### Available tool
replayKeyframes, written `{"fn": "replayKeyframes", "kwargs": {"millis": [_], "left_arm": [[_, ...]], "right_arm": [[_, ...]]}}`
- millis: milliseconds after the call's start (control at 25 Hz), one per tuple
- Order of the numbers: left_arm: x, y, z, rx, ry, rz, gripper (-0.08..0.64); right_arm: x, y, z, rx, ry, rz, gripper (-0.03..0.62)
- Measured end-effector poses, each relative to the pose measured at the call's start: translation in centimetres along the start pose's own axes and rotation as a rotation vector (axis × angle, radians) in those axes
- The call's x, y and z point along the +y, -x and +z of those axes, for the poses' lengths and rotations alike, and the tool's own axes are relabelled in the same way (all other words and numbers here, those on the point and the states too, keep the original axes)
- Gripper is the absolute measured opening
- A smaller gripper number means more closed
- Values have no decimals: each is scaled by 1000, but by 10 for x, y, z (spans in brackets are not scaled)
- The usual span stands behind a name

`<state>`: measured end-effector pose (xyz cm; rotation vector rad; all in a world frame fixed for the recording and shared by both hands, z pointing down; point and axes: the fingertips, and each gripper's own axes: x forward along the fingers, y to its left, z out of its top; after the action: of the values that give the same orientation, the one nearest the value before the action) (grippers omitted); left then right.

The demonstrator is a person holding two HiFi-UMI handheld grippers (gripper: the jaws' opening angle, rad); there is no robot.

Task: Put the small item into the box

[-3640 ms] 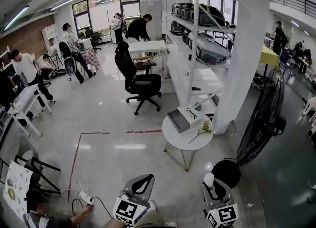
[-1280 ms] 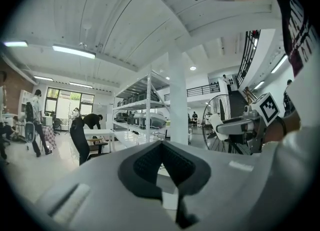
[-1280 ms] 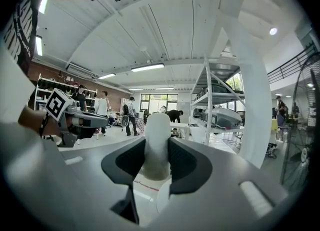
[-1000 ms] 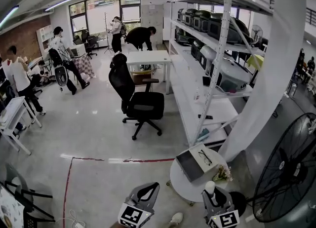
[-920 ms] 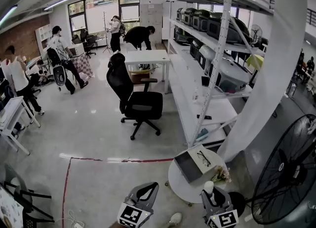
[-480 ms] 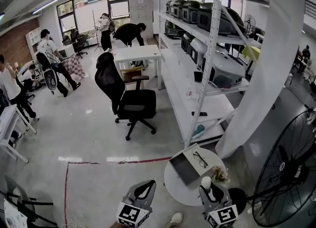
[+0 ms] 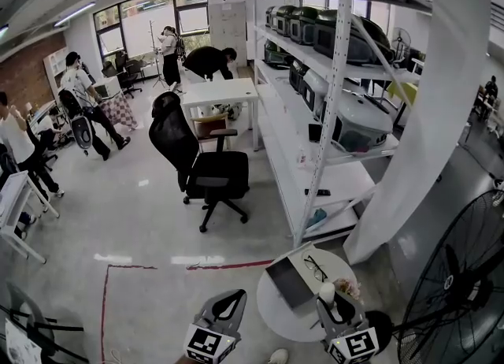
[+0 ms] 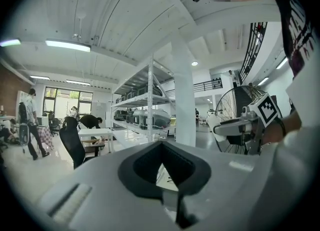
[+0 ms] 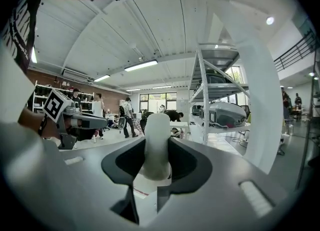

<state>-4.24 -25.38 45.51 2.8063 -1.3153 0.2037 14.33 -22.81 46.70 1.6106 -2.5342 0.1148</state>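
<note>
A small white rounded item stands upright between the jaws of my right gripper, which is shut on it. In the head view the item and right gripper hover at the near right edge of a round white table. On that table lies an open box with a grey inside, its lid folded back with a pair of glasses on it. My left gripper is shut and holds nothing, left of the table; its jaws meet.
A small bunch of flowers lies on the table beside the box. A white shelving rack stands behind it, a white pillar and a large floor fan to the right. A black office chair and several people are farther back.
The view has closed in on the table, which now sits right before both grippers. The right gripper keeps the white item; the left stays shut.
</note>
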Motion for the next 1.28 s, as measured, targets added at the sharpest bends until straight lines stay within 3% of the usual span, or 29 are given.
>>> {"fn": "replayKeyframes", "kwargs": {"millis": [320, 560, 960, 1280], "left_arm": [[-5, -27, 16, -18, -22, 35, 0], [-11, -42, 9, 5, -1, 52, 0], [-15, -45, 1, 44, 5, 45, 0], [10, -51, -5, 51, 9, 46, 0]], "right_arm": [[-35, -9, 7, -32, -4, 23, 160], [-51, -17, -1, -29, -12, 56, 160], [-54, -22, -16, 10, -52, 73, 160], [-53, -47, -32, 59, -91, 59, 160]]}}
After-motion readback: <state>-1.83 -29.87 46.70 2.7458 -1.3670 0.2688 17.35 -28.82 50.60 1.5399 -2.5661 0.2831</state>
